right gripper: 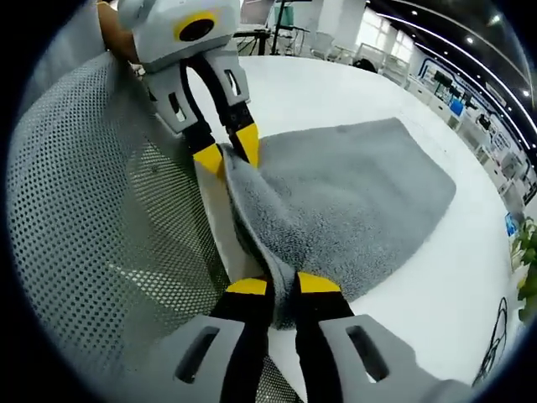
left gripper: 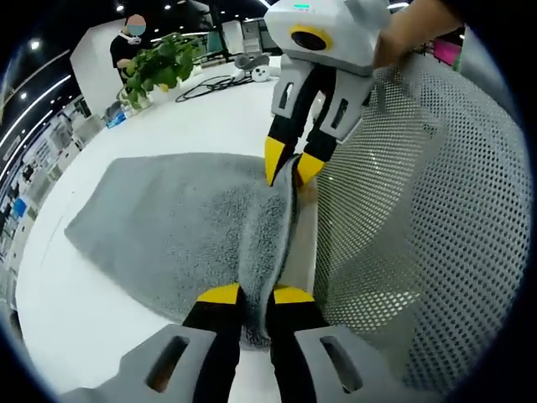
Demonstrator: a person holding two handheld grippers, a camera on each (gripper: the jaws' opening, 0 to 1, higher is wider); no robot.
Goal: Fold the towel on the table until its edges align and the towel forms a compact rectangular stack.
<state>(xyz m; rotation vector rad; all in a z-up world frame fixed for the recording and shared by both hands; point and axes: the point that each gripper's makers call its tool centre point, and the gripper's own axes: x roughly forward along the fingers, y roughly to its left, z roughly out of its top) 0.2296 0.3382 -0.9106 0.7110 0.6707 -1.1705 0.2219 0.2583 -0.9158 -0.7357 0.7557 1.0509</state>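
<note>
A grey towel (left gripper: 176,227) lies spread on the white table (left gripper: 84,311), with its near edge lifted into a ridge. My left gripper (left gripper: 256,295) is shut on one corner of that edge. At the far end of the ridge my right gripper (left gripper: 290,161) is shut on the other corner. In the right gripper view the same towel (right gripper: 352,193) stretches from my right gripper (right gripper: 281,285), shut on it, up to my left gripper (right gripper: 228,151), also shut on it. The lifted edge hangs taut between the two grippers.
A grey mesh chair back (left gripper: 419,227) stands close along the table edge, also seen as the mesh chair back (right gripper: 92,235). A potted plant (left gripper: 159,67), cables (left gripper: 210,84) and a standing person (left gripper: 130,42) are at the far side of the table.
</note>
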